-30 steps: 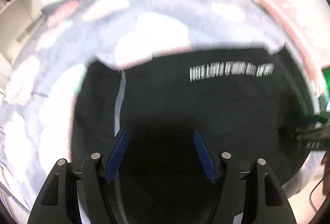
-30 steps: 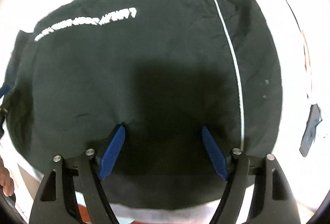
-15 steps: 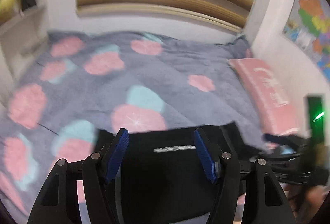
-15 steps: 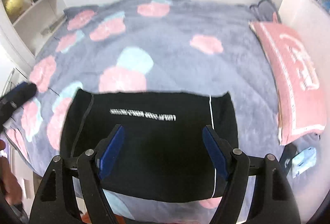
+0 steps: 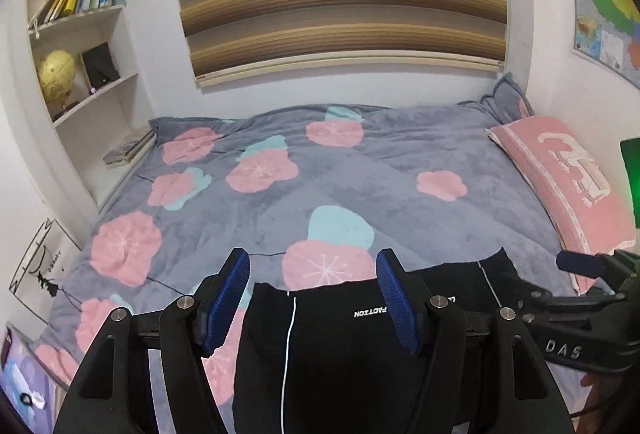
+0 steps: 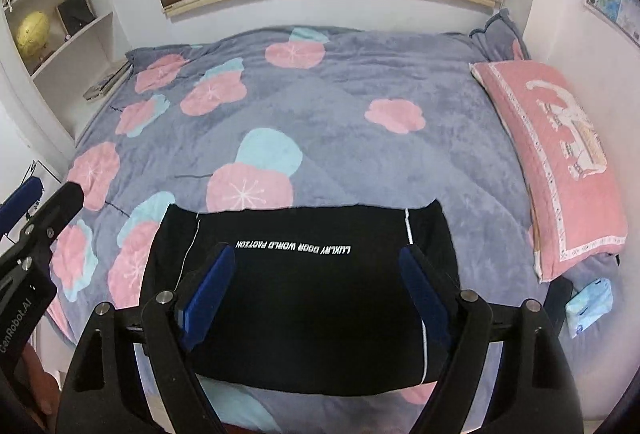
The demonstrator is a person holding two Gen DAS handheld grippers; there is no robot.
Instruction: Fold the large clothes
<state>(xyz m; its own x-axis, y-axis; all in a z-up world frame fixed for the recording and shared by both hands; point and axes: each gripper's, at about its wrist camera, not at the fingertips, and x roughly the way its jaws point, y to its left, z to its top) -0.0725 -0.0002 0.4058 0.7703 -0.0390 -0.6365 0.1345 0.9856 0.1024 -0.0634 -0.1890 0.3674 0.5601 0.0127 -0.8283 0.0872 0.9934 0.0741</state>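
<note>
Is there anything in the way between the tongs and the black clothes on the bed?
Nothing visible. The folded black garment lies flat on the flowered blanket, with only air between it and the left tongs or the right tongs, whose jaws are opening. The pink pillow lies off to the side.

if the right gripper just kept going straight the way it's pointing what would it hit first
Probably the black garment lying folded on the bed: it fills the gap between the right gripper's opening, empty jaws. Nothing shows in between, though depth is hard to judge.
</note>
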